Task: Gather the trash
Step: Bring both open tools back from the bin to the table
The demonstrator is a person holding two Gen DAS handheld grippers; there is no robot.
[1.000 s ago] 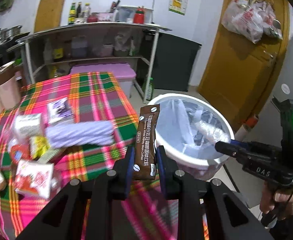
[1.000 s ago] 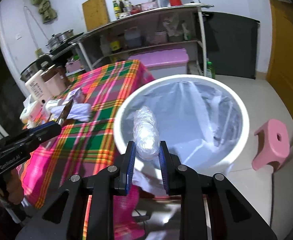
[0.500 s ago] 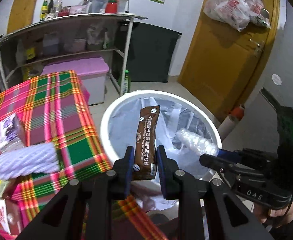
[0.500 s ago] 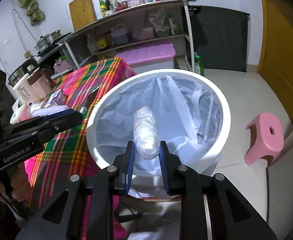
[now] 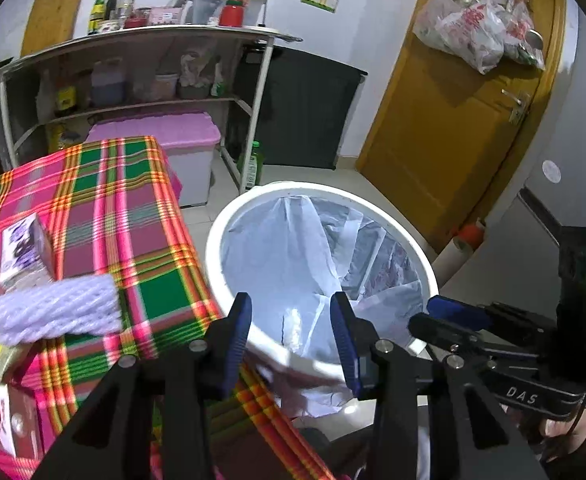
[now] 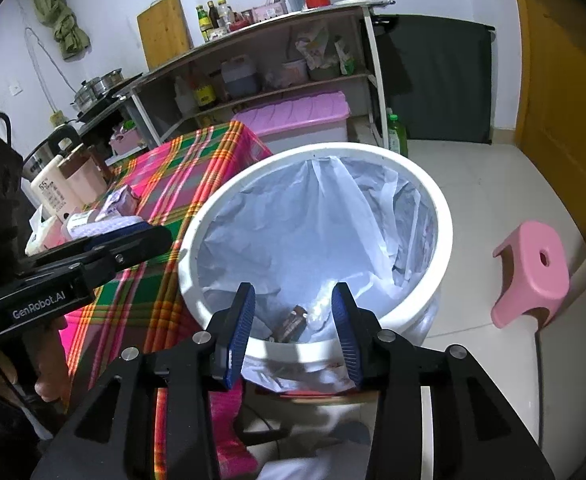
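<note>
Over the lined bin's (image 6: 445, 224) near rim, both hand-held grippers, left (image 5: 291, 328) and right (image 6: 292, 322), are opening, empty. Coffee sachet (image 6: 292, 323) lies inside below. Remaining trash: worktop (image 5: 105, 208) left edge, nearer left.

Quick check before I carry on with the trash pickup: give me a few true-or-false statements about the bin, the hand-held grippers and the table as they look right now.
1. The left hand-held gripper holds a brown coffee sachet. False: its jaws are opening and nothing is between them.
2. The white bin has a plastic liner. True.
3. A brown sachet lies inside the bin. True.
4. The right hand-held gripper clamps a clear plastic wad. False: its jaws are opening with nothing between them.
5. The plaid tablecloth has been cleared. False: a purple box and a lavender foam net lie on it.
6. A pink stool stands on the floor beside the bin. True.
</note>
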